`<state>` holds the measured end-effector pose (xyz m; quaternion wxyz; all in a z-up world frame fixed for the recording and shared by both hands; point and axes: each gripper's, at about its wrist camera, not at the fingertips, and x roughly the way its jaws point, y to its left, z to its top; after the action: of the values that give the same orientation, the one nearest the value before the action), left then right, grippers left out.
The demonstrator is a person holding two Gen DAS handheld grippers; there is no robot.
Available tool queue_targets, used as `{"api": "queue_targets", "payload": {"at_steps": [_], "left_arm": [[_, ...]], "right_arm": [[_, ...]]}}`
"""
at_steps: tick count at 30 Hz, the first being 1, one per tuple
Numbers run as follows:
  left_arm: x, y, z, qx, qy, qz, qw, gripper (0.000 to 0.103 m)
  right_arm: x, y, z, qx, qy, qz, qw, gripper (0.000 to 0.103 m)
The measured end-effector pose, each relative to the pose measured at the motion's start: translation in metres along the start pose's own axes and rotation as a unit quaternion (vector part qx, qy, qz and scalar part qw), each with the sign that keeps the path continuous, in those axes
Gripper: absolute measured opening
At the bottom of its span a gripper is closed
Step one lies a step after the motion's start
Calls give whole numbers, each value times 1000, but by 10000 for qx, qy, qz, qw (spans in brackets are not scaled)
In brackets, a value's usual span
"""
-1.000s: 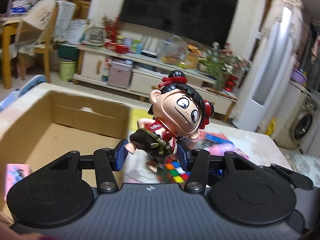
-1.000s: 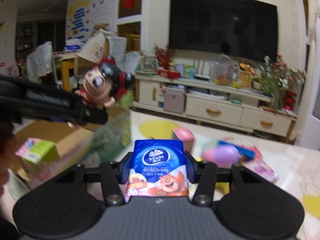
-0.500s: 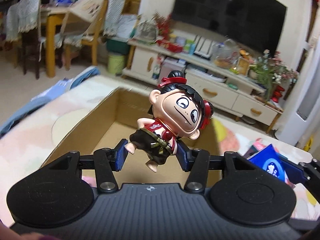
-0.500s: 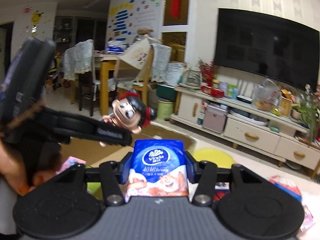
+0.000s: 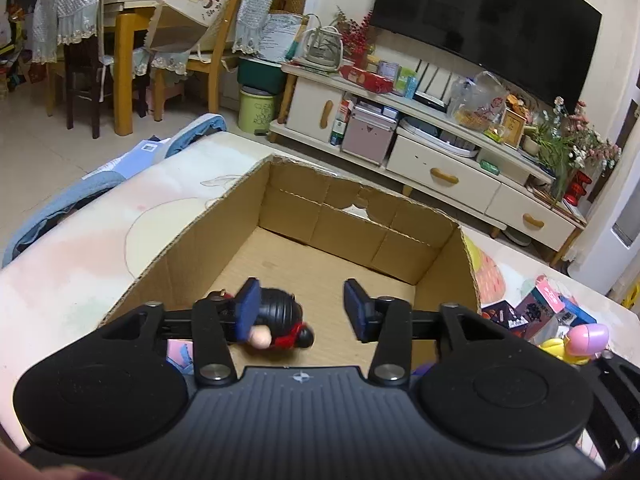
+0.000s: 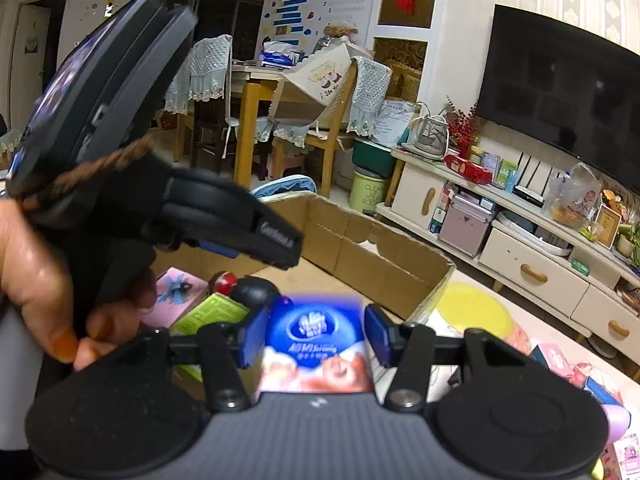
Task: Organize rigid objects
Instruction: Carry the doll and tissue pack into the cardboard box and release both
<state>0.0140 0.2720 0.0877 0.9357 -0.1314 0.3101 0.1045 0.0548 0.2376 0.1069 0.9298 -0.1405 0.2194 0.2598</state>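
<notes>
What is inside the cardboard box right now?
In the cardboard box: a doll figurine lying on its floor, a pink box and a green carton. The near corners are hidden behind the hand-held grippers.

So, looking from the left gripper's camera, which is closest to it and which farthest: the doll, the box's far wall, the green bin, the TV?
1. Doll: lying in the box right by the left gripper, near its left finger.
2. Box's far wall: straight ahead.
3. Green bin: on the floor beyond the box, to the left.
4. TV: on the back wall, upper right.
</notes>
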Motion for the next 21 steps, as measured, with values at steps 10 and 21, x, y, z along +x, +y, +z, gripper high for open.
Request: {"api": "queue_targets", "payload": {"at_steps": [10, 21], "left_arm": [[-1, -8, -3, 225, -81, -99, 9997, 101], [-4, -18, -11, 495, 46, -404, 9979, 103]], "right_arm": [[-31, -2, -18, 177, -317, -410, 9985, 81], [-56, -20, -53, 737, -269, -915, 9927, 97]]}}
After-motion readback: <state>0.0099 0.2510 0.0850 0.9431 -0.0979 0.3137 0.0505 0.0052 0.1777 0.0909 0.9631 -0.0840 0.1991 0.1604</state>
